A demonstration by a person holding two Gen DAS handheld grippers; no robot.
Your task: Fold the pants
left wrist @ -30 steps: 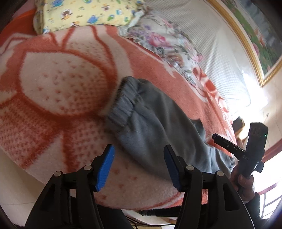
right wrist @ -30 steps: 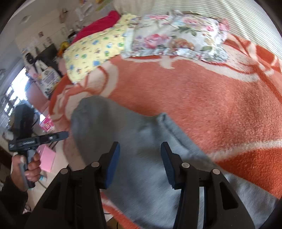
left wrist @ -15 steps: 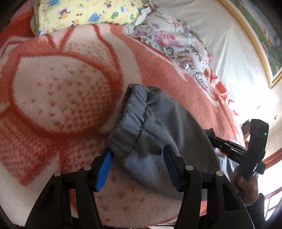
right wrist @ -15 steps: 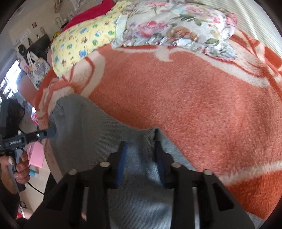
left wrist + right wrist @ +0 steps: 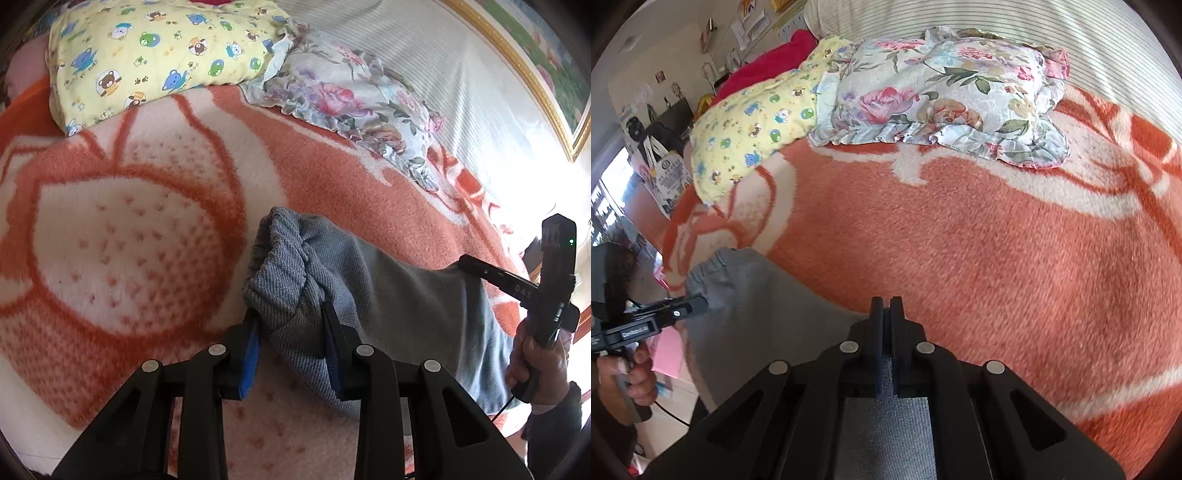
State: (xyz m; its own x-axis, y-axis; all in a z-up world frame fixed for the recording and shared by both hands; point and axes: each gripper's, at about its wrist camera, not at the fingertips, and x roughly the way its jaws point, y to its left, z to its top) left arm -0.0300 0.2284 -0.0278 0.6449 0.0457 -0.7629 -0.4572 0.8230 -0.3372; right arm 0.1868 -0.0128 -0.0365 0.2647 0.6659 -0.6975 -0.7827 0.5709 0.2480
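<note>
Grey knit pants lie across the near edge of an orange and cream blanket. My left gripper has its blue-padded jaws closed around the bunched ribbed cuff of the pants. My right gripper is shut on the edge of the grey pants, with fabric pinched between its jaws. In the left wrist view the right gripper shows at the far right, held in a hand. In the right wrist view the left gripper touches the cuff at the left.
A yellow cartoon-print pillow and a floral pillow lie at the head of the bed. A striped white sheet lies beyond them. The bed edge and floor, with pink paper, are at the left.
Both grippers moved forward onto the pants and closed. The left went from open around the cuff to gripping it. The right went from half closed to fully shut on the fabric edge.
</note>
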